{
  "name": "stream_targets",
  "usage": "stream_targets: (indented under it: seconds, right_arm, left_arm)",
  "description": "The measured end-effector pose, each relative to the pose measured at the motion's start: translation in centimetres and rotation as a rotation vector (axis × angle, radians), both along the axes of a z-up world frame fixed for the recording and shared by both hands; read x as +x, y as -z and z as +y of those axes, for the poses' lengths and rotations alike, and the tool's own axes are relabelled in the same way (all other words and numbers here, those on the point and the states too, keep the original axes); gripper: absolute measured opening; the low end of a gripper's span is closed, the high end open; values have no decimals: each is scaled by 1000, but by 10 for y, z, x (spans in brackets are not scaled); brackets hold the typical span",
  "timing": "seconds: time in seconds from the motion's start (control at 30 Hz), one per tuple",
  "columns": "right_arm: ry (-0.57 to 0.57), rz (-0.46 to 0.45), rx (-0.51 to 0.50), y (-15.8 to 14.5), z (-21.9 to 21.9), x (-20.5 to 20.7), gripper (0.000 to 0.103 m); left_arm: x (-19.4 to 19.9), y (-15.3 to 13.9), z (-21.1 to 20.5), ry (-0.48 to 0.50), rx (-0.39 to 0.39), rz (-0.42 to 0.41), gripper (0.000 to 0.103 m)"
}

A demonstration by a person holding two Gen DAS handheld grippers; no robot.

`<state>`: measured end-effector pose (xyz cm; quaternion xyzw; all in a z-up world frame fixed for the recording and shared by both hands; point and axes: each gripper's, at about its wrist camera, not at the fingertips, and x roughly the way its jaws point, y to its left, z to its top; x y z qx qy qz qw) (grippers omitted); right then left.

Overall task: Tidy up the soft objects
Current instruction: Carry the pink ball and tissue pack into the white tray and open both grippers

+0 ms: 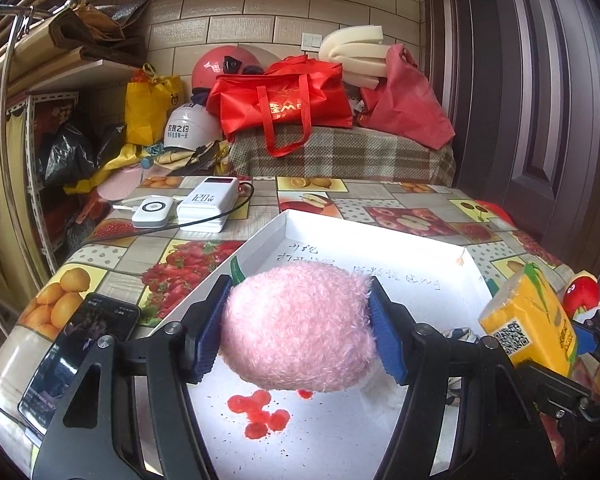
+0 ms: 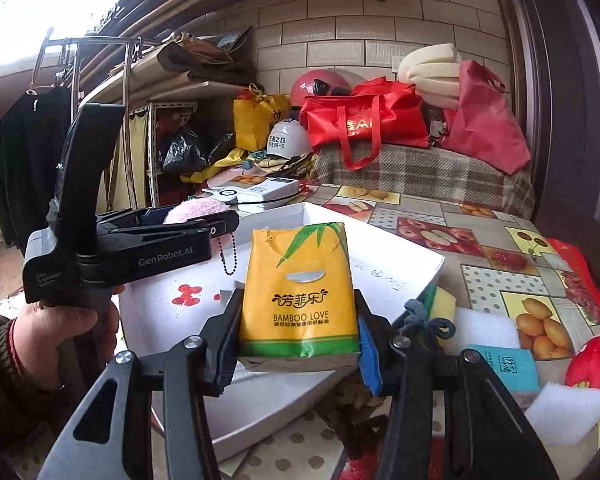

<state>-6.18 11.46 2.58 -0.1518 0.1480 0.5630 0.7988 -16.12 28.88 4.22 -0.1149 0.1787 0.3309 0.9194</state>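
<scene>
**Two grippers holding soft items over a white box**

The left gripper [image 1: 298, 326] is clenched on a pink plush toy [image 1: 300, 328], held above the white box [image 1: 380, 248] with red stains on its floor. The right gripper [image 2: 298, 344] clamps an upright yellow tissue pack [image 2: 300, 292] over the box's near edge. A red plush [image 2: 592, 362], sponge [image 2: 444, 300] and white foam pieces [image 2: 568, 410] lie on the fruit-patterned tablecloth [image 2: 480, 240] beside the box.

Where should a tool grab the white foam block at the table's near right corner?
Across the white foam block on its two short side faces, coming from above. It lies flat on the tablecloth with its top clear; the red plush sits close behind it, so avoid approaching from that side.
</scene>
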Motion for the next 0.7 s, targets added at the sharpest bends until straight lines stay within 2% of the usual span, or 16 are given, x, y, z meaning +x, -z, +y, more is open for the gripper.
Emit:
stream_targets:
  seconds: [0.17,0.43,0.47,0.5,0.53,0.6,0.67,0.7]
  right_arm:
    - [27,6,-19,2,30,9,49]
    - [60,23,-57,4,47,15,55]
    - [63,21,-56,4,46,15,65]
    - [70,18,-55,4,46,15,83]
    - [79,14,-53,4,45,15,88]
    - [86,6,-41,3,44,14,89]
    - [90,-6,-30,1,42,13,92]
    - [94,-13,-27,1,42,12,97]
  left_arm:
    - [1,1,4,-1,-22,5,65]
    - [0,-1,-3,-20,16,4,71]
    - [-1,-2,-4,-30,22,3,72]
    - [-2,-2,-5,-41,30,-1,74]
    - [-4,-3,-6,-47,38,-7,77]
    - [-6,-4,-8,-50,53,-17,100]
    - [-6,-5,-10,-59,68,-18,103]
    - [-7,-5,-11,-63,74,-21,103]
